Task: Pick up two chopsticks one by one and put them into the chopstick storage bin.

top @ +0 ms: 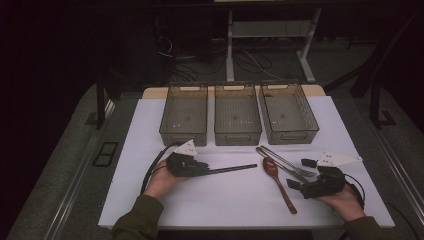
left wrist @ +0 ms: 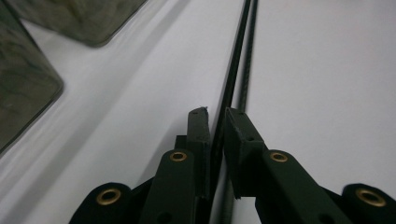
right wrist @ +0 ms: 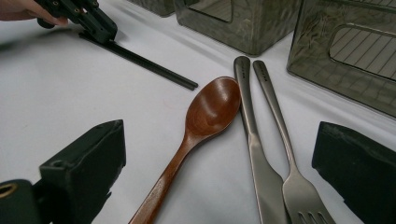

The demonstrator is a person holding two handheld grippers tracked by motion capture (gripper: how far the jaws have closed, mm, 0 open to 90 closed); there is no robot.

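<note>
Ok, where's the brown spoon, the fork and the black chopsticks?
spoon (right wrist: 212,107), right gripper view, on its bowl.
fork (right wrist: 299,193), right gripper view, just above its prongs.
chopsticks (top: 235,168), high view, on the middle of the sticks, which the left tool (top: 204,168) is shut on.

We see a pair of black chopsticks lying flat on the white table, side by side and touching, running from left-centre toward the wooden spoon. Their left end sits between the narrowly parted jaws of the left gripper. The brown spoon lies bowl-up, its bowl just beside a steel knife and fork, which lie together at a slant. Three translucent grey bins stand in a row behind them
</note>
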